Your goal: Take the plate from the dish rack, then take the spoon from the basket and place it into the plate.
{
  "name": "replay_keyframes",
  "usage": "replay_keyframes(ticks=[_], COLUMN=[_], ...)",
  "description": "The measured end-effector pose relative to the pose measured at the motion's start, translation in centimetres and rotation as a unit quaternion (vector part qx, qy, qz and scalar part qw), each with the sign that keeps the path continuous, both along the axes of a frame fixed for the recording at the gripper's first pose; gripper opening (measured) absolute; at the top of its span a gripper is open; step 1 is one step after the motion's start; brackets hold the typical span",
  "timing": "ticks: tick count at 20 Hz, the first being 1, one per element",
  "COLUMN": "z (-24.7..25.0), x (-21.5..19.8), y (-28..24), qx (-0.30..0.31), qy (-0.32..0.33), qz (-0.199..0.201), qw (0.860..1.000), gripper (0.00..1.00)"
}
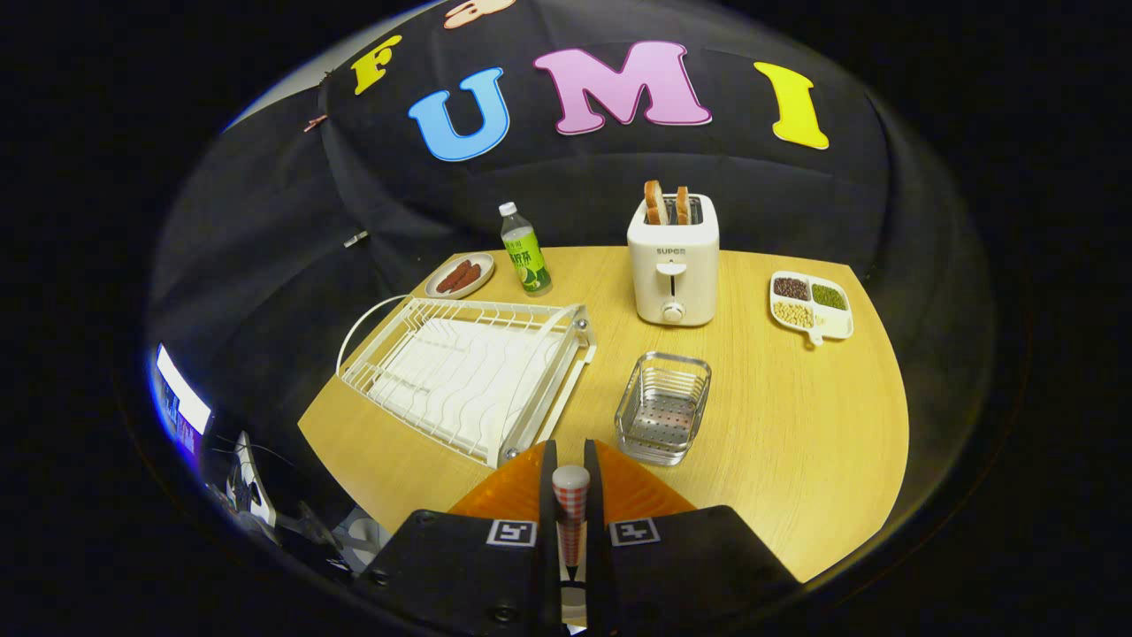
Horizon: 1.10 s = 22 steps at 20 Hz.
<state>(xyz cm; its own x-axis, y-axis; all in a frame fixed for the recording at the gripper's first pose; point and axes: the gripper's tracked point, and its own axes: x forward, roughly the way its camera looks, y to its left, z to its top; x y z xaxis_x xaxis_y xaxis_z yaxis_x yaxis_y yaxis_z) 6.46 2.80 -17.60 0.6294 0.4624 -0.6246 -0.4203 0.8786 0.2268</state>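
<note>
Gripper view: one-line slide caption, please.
Claw shut on a checkered-handled spoon, above the wooden table, near the empty metal mesh basket and white wire dish rack.

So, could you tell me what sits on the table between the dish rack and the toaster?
In the gripper view, only bare tabletop separates the dish rack from the toaster; the gripper is shut on the spoon.

The round wooden table [796, 425] is pale honey with fine grain. At centre left the wire dish rack [469, 376] is white. The mesh basket [663, 407] at centre is bare silver metal. At lower centre the spoon handle [570, 509], pinched between both gripper [570, 460] fingers, bears a red-and-white check. Upper centre: cream toaster [672, 265], green-labelled bottle [525, 249].
</note>
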Motion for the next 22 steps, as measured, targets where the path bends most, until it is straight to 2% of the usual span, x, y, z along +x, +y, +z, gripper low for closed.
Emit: replay_keyframes(ticks=[7,15,20,22], z=[-7.6,-9.0,-6.6,-4.6], x=[-2.6,-1.9,-1.4,-0.8], y=[2.0,2.0,0.7,0.5], qx=[-0.029,-0.044,-0.038,-0.022], qy=[0.074,0.086,0.048,0.026], qz=[-0.022,-0.034,-0.040,-0.041], qw=[0.997,0.995,0.997,0.999], gripper=[0.15,0.19,0.99,0.99])
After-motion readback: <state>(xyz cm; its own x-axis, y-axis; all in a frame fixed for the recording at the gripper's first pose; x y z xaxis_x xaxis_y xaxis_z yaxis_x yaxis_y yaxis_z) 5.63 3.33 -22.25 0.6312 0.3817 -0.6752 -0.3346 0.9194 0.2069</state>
